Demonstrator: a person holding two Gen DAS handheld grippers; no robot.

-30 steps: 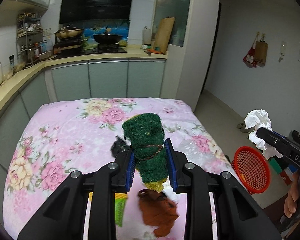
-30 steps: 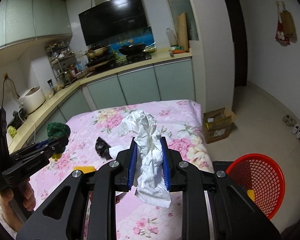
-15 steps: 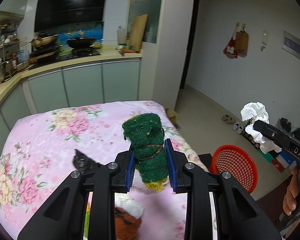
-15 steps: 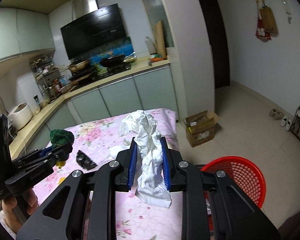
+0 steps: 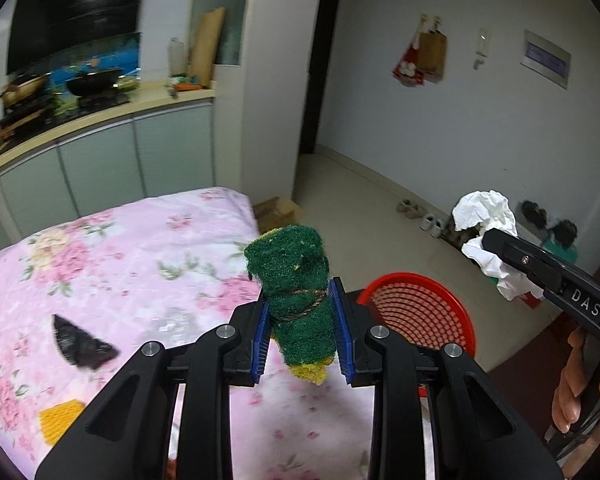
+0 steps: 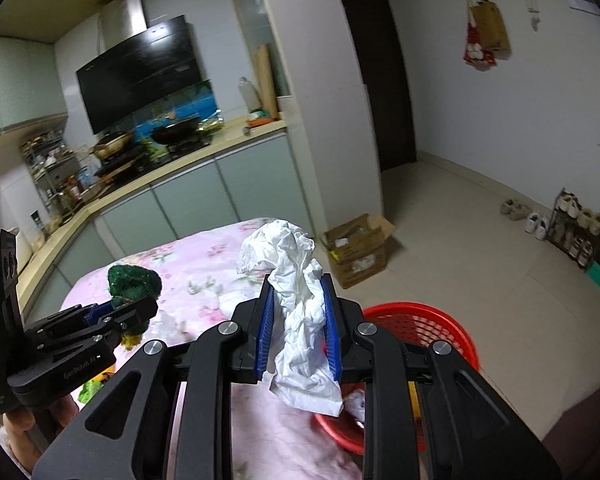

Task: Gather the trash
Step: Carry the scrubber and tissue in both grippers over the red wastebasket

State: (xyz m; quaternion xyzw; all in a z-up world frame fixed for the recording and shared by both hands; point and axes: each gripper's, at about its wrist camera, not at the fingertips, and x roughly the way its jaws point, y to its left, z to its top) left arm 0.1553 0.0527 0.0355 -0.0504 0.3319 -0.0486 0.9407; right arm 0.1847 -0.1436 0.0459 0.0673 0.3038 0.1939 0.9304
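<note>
My left gripper [image 5: 302, 330] is shut on a rolled green scouring sponge [image 5: 296, 292] with a yellow underside, tied with a brown string, held above the table's right edge. My right gripper [image 6: 298, 330] is shut on a crumpled white tissue [image 6: 296, 296] that hangs out below its blue pads. A red mesh basket [image 5: 418, 314] stands on the floor right of the table; in the right wrist view the basket [image 6: 424, 322] lies just beyond and below the tissue. The right wrist view shows the left gripper with the sponge [image 6: 134, 280] at the left.
A pink floral cloth covers the table [image 5: 120, 248], with a black scrap [image 5: 80, 342] and a yellow mesh piece [image 5: 58, 420] on it. A cardboard box [image 6: 358, 250] sits on the floor by the pillar. Shoes and a rack [image 6: 572, 226] line the far wall.
Both grippers have swung to the right, away from the table's middle and toward the red basket, keeping hold of the sponge and the tissue. The basket is now closer in both views.
</note>
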